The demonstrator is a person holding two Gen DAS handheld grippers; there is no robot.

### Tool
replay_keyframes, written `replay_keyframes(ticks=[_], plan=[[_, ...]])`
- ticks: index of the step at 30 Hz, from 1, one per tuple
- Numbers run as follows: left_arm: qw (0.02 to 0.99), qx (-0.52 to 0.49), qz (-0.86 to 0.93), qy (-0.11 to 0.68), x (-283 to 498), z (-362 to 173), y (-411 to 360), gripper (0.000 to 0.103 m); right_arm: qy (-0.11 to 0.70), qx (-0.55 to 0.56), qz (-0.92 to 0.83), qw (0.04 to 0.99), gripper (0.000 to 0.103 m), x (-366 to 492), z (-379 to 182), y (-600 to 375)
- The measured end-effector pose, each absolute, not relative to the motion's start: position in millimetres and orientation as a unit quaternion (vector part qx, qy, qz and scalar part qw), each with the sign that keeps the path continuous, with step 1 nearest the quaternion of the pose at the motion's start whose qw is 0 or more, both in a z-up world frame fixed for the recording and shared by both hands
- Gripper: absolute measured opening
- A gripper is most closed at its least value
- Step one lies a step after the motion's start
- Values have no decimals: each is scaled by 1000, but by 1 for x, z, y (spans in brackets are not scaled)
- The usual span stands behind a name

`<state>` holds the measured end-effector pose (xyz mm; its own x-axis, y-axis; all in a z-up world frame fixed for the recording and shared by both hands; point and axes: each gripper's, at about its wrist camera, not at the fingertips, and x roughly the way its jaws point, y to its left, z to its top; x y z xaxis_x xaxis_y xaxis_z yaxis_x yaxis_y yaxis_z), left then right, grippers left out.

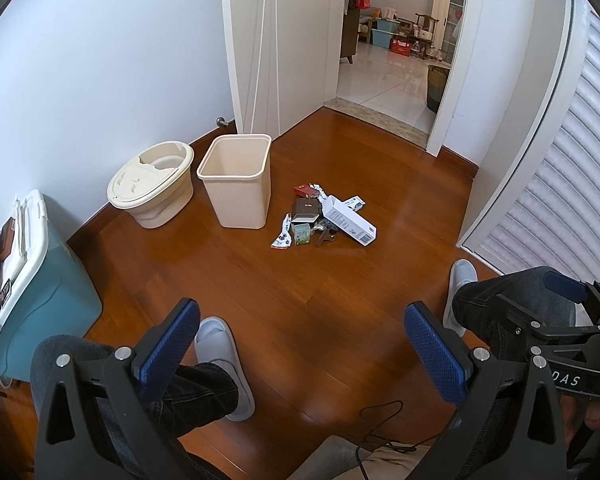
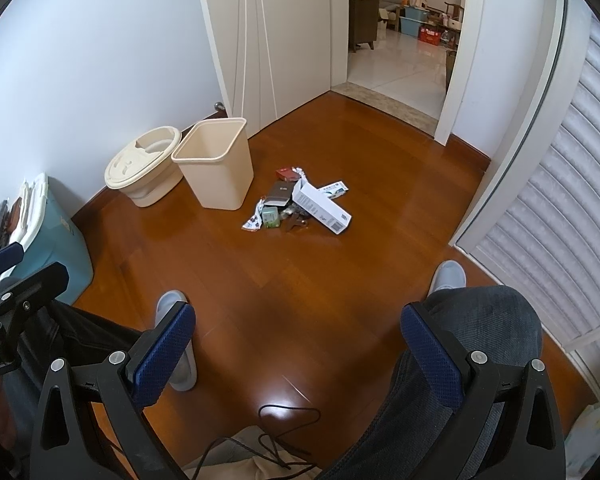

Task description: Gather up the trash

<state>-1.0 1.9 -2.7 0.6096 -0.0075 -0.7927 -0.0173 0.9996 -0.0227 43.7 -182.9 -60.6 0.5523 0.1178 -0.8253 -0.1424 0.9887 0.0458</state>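
A small heap of trash (image 1: pixel 324 218) (image 2: pixel 296 204) lies on the wooden floor, with a long white box (image 1: pixel 350 220) (image 2: pixel 321 208) on top, a red packet (image 1: pixel 305 190), a brown box and wrappers. Just left of it stands an empty beige bin (image 1: pixel 236 182) (image 2: pixel 214 164). My left gripper (image 1: pixel 302 346) is open, held well back from the heap above the person's legs. My right gripper (image 2: pixel 298 350) is open too, equally far back, with nothing between its fingers.
A beige lidded container (image 1: pixel 152 184) stands left of the bin against the wall. A teal storage box (image 1: pixel 36 280) sits at far left. A louvred door (image 1: pixel 560 184) is on the right, an open doorway (image 1: pixel 392 64) beyond. The person's slippered feet (image 1: pixel 224 364) and a black cable (image 2: pixel 284 420) are near.
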Motion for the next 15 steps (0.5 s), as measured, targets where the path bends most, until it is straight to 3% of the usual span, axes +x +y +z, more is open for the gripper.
replay_keyframes(ticks=[15], plan=[[899,-26,-2,437,-5,2,12,103,462,-13,71,884,103,39,-57,-182]])
